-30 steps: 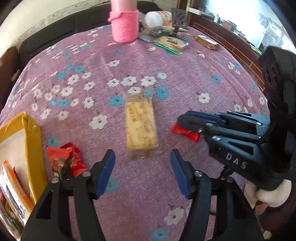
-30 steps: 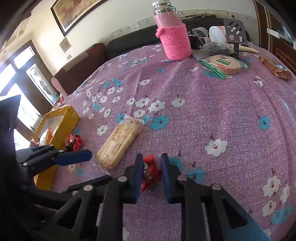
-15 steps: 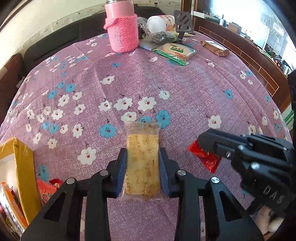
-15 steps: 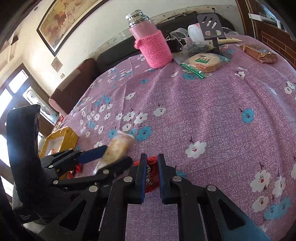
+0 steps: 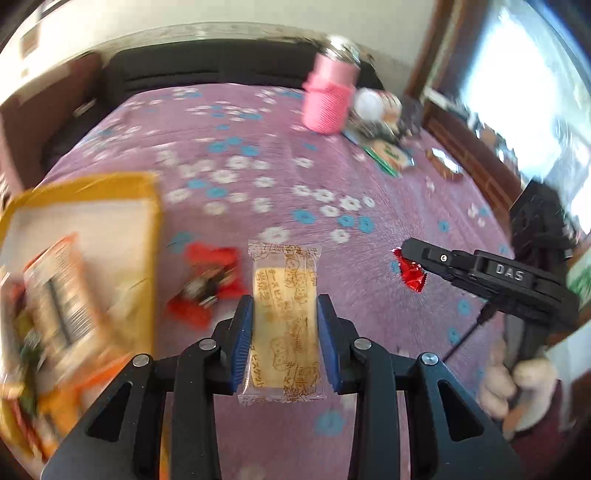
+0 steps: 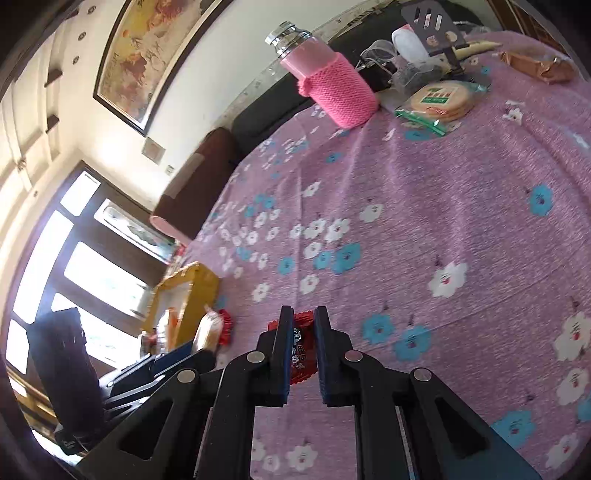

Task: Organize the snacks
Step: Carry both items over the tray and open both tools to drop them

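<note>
My left gripper (image 5: 284, 306) is shut on a clear-wrapped cracker pack (image 5: 283, 317), lifted above the purple flowered tablecloth. Its blue pads press both long sides of the pack. To its left stands the yellow snack box (image 5: 147, 206) with several packets inside, blurred. Red candy wrappers (image 5: 207, 280) lie beside the box. My right gripper (image 6: 303, 317) is shut on a small red candy (image 6: 300, 350); in the left wrist view that candy (image 5: 410, 269) shows at its fingertips, right of the cracker pack. In the right wrist view the left gripper (image 6: 207, 350) shows low left, by the box (image 6: 199, 280).
At the far side of the table stand a pink knit-covered bottle (image 6: 332, 85), a green-wrapped round cracker pack (image 6: 439, 99), a brown packet (image 6: 539, 66) and a black stand with clutter (image 6: 428, 22). A person's hand (image 5: 517, 384) grips the right tool.
My left gripper closed on the cracker pack, lifted it and swung left toward the yellow box. My right gripper stayed shut on the red candy and rolled.
</note>
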`<state>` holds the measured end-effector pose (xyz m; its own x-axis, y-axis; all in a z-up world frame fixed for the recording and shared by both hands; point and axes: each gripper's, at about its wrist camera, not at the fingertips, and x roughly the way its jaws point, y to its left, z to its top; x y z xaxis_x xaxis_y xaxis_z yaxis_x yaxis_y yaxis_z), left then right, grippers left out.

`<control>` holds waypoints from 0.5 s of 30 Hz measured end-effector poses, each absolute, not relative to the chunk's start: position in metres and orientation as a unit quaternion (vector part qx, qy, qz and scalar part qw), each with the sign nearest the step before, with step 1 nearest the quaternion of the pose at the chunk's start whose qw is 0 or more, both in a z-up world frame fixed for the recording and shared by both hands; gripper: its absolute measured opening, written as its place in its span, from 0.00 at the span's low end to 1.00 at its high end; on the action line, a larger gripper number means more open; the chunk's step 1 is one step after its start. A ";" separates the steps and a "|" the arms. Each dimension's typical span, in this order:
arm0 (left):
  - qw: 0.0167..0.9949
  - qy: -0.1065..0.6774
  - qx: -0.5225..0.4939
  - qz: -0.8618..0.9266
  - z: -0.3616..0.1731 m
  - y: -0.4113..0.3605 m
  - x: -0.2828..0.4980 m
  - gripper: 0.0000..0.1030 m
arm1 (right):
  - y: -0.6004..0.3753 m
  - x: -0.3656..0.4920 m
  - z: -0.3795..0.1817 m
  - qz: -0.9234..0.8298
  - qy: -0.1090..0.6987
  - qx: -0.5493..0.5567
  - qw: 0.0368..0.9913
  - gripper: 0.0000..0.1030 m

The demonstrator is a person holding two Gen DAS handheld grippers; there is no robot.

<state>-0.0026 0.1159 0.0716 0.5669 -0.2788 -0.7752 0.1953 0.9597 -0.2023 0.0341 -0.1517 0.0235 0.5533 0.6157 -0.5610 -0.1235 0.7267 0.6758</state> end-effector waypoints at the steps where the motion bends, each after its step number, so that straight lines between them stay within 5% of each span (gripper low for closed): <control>1: 0.886 0.442 -0.059 -0.126 0.075 0.128 -0.010 0.30 | -0.149 0.033 0.024 0.231 0.416 0.297 0.828 0.11; 15: 0.888 0.429 -0.167 -0.015 0.059 0.276 -0.097 0.31 | 0.005 -0.009 0.064 0.342 0.434 0.191 0.811 0.10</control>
<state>-0.0970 0.2757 0.0585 0.6315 -0.1697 -0.7566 -0.1165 0.9439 -0.3090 -0.0091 0.0047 0.0640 0.3897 0.7206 -0.5734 -0.3888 0.6932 0.6069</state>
